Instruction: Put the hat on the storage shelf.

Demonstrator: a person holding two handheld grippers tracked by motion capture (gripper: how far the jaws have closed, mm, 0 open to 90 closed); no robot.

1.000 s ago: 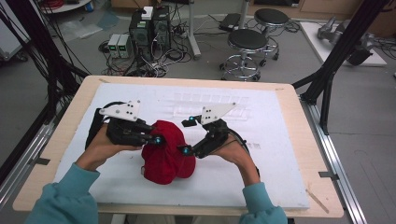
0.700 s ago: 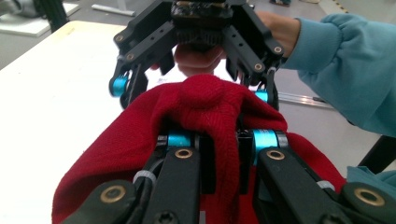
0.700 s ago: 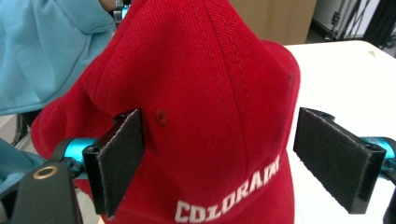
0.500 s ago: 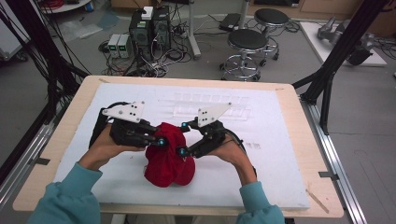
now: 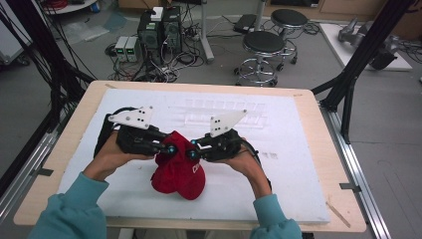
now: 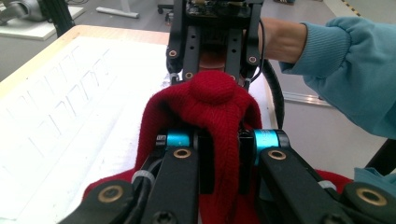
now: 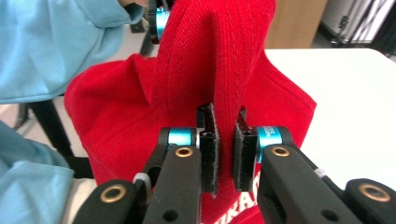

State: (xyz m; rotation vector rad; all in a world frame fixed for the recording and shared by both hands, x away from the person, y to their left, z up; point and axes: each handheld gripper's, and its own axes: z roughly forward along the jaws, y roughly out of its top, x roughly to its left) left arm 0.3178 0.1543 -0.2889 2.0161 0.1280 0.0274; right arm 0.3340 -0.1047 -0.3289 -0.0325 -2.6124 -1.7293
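Note:
A red cap [image 5: 178,173] with a cloth button on its crown [image 6: 210,87] lies on the white foam board [image 5: 293,149], its top pulled up between my two grippers. My left gripper [image 5: 170,148] comes in from the left and is shut on a fold of the crown [image 6: 226,161]. My right gripper [image 5: 191,154] faces it from the right. Its jaws have just been closing and now pinch a ridge of the red fabric [image 7: 227,140]. In the left gripper view the right gripper [image 6: 212,42] stands just behind the button.
The foam board covers most of a wooden table [image 5: 318,112]. Faint rectangular imprints [image 5: 224,107] mark the board's far part. Beyond the table stand stools [image 5: 266,45] and computer boxes [image 5: 159,30] with cables. A black frame post [image 5: 358,64] rises at the right.
The right gripper's jaws have closed on the cap's raised fold. The cap's top now stands bunched up between the two grippers. Both hands have stayed in place.

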